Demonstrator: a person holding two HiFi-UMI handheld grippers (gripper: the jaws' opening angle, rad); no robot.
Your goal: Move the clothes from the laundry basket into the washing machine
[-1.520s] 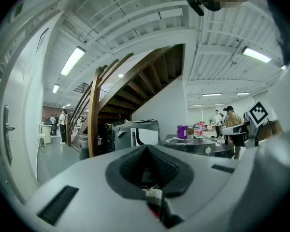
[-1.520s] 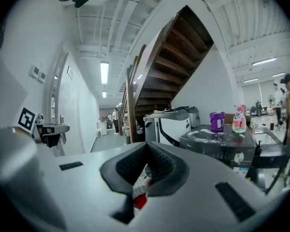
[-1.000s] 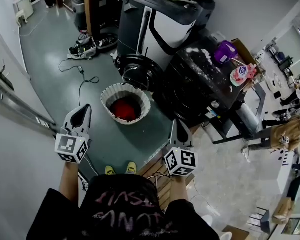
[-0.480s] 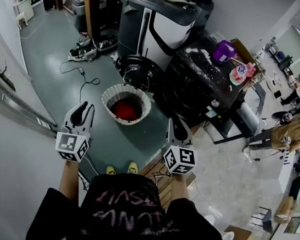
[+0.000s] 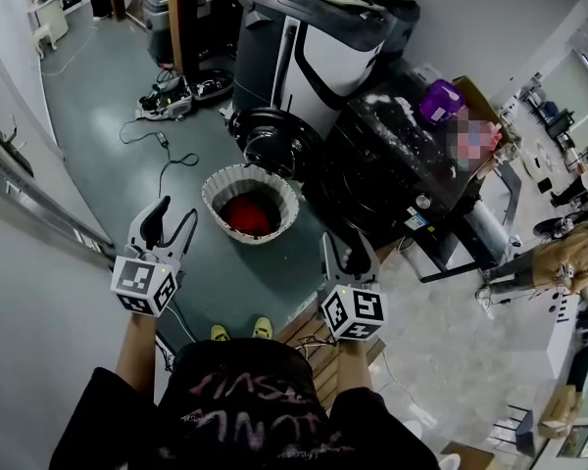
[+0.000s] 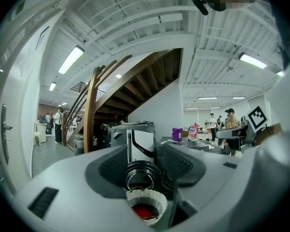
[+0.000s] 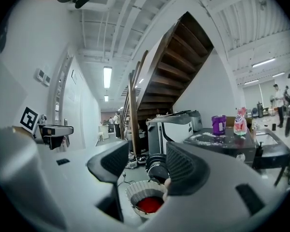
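1. We see the left gripper at 8 o'clock from the laundry basket. Its jaws have just been opening and stand about halfway apart, with nothing between them.
2. The right gripper is at 4 o'clock from the basket. Its jaws have also just been opening to about halfway, and it is empty too (through the gap we see only the basket, far off).
3. The basket stands on the green floor, well apart from both grippers, at 12 o'clock from the yellow shoes.
4. The red clothes lie inside the basket.
5. The dark washing machine is at 2 o'clock from the basket. A round black door is just beside the rim at 12 o'clock.
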